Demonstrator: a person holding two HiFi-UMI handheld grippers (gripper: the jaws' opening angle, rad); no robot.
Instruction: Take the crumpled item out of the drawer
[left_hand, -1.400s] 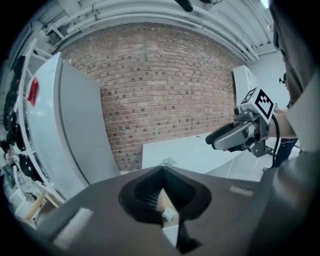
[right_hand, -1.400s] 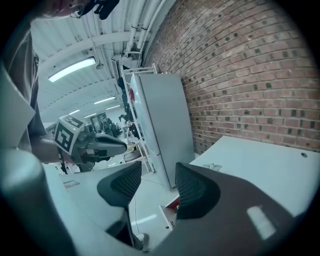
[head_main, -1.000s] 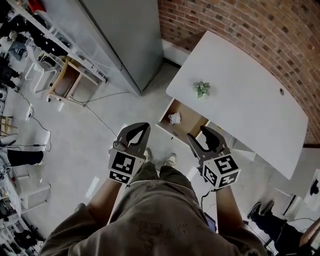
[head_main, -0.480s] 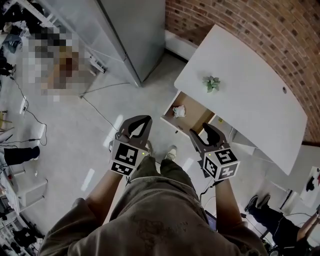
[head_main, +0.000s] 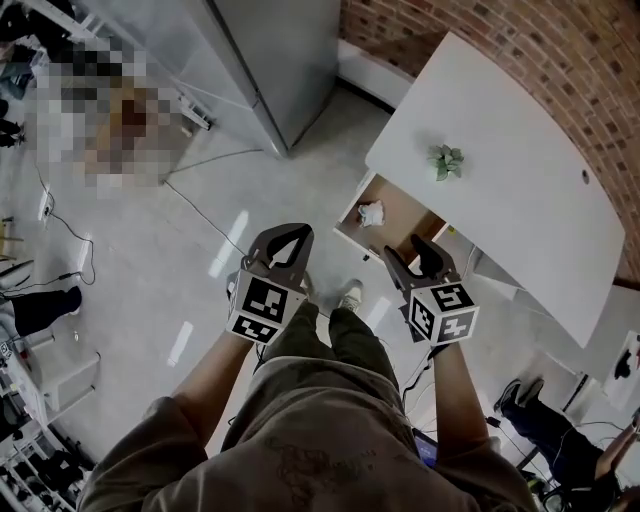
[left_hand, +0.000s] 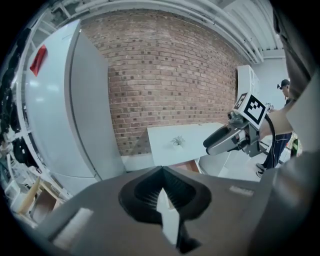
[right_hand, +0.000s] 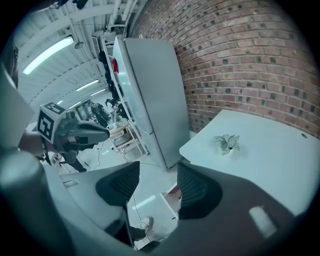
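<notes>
**Head view.** A white table (head_main: 500, 190) is seen at 2 o'clock, with a small plant (head_main: 446, 160) on it. A brick wall (head_main: 520, 40) stands beyond, and a grey cabinet (head_main: 280, 50) at 12 o'clock. An open drawer (head_main: 408, 213) is shown under the table edge. The crumpled item (head_main: 371, 213), white and wadded, lies in the drawer's 9 o'clock end, untouched. The right gripper (head_main: 408, 250) is held at about 4 o'clock of it, and the left gripper (head_main: 285, 232) at 9 o'clock. Nothing is interposed. Only square markers are borne by the marker cubes (head_main: 262, 305).

**Left gripper view.** The jaws are seen pressed together, empty. A red label (left_hand: 39, 59) on the cabinet cannot be read.

**Right gripper view.** The jaws are held apart, having just been opening, with nothing between them.
</notes>
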